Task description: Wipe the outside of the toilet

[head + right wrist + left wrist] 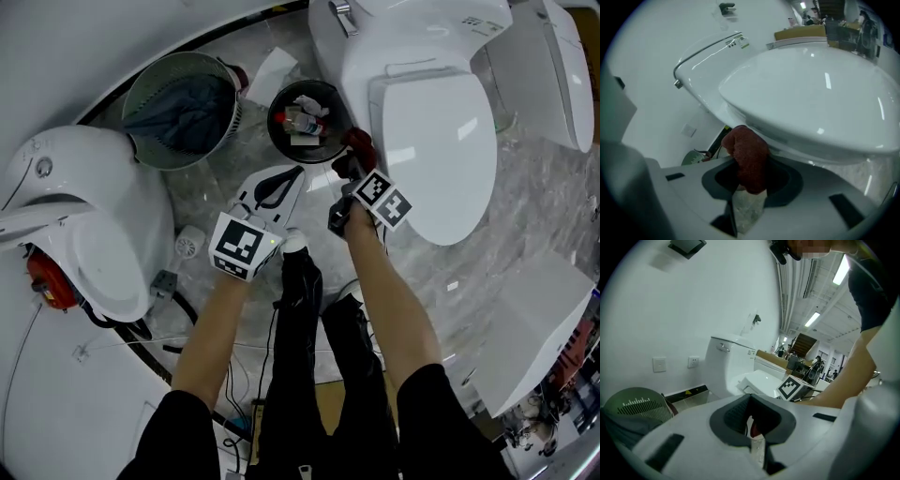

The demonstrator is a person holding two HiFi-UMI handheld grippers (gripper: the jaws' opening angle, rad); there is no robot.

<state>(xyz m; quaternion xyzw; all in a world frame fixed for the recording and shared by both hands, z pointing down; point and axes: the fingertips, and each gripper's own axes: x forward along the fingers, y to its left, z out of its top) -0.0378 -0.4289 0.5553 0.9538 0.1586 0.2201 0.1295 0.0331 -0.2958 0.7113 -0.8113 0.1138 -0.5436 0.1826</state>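
In the head view, the right gripper holds a red cloth at the near left side of the toilet, beside a black bin. In the left gripper view, the left gripper has its jaws pressed together on nothing. In the right gripper view, the jaws pinch the cloth just under the toilet's rim.

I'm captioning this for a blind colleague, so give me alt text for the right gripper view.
The right gripper is shut on a bunched dark red cloth, holding it just under the rim of a white ceramic toilet whose lid is down. The toilet's white tank, with a chrome flush lever, stands behind at the left.
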